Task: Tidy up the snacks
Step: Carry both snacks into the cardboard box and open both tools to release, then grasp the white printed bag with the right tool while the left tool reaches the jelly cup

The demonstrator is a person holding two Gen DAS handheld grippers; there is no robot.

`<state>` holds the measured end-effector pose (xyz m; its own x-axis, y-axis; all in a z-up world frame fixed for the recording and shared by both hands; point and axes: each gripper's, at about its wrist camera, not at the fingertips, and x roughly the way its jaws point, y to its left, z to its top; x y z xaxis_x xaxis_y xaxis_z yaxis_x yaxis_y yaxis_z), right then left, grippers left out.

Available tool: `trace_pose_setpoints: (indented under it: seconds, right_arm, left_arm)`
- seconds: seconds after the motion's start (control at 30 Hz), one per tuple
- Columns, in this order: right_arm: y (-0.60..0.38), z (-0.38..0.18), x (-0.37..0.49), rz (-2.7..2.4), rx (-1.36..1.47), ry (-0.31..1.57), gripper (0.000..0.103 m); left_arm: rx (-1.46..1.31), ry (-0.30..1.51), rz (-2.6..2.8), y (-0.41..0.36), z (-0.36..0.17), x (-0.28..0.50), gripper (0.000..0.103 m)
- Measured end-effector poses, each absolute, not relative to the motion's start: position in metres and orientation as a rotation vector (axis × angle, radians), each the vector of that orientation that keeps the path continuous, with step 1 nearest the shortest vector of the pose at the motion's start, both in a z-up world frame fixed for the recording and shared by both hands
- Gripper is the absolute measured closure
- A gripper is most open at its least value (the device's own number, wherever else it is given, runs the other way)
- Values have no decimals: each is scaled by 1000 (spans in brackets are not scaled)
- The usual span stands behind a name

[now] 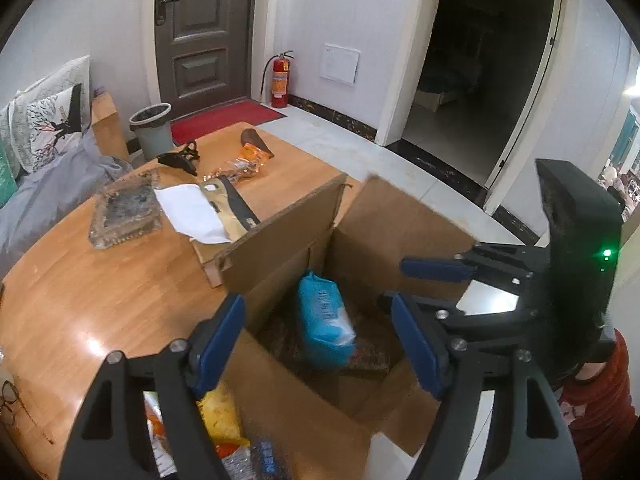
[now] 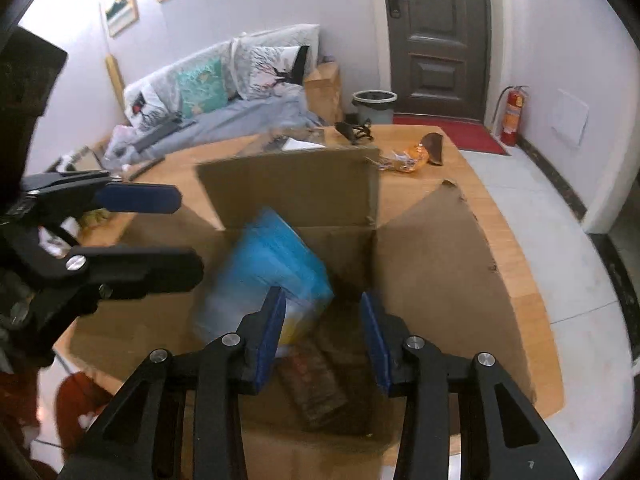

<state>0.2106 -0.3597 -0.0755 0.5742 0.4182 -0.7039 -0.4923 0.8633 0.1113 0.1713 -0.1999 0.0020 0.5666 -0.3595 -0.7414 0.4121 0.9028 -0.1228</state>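
Observation:
An open cardboard box (image 1: 288, 396) stands on the wooden table, also in the right wrist view (image 2: 432, 260). A blue snack bag (image 1: 324, 320) lies inside it, blurred in the right wrist view (image 2: 268, 268), free of both grippers. A dark packet (image 2: 316, 388) lies on the box floor. My left gripper (image 1: 320, 340) is open over the box's near edge. My right gripper (image 2: 324, 340) is open and empty above the box; it shows from the side in the left wrist view (image 1: 416, 288). Yellow and orange snack bags (image 1: 218, 420) lie beside the box.
An orange snack bag (image 1: 248, 160), a glass ashtray (image 1: 124, 212), white paper (image 1: 192, 212) and a black clip (image 1: 180, 158) lie on the wooden table (image 1: 100, 300). A bin (image 1: 152, 128), sofa (image 2: 208, 96) and fire extinguisher (image 1: 280, 80) stand beyond.

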Motion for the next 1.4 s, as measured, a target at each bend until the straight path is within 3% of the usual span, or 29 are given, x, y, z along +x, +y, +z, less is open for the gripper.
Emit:
trace_pose_setpoints:
  seconds: [0.47, 0.63, 0.8, 1.07, 1.4]
  right_arm:
    - [-291, -19, 128, 719, -152, 689, 66]
    - [-232, -14, 96, 836, -187, 687, 60]
    - [-167, -34, 82, 897, -243, 745, 59]
    - [-102, -104, 87, 905, -313, 844, 49]
    - [-89, -168, 122, 844, -350, 926, 41]
  left_arm:
    - [73, 693, -304, -97, 81, 85, 23]
    - [50, 690, -229, -41, 78, 52, 21]
    - [-24, 719, -171, 24, 39, 27, 20]
    - [-128, 813, -147, 91, -75, -3, 20]
    - [-79, 903, -262, 61, -166, -18, 22]
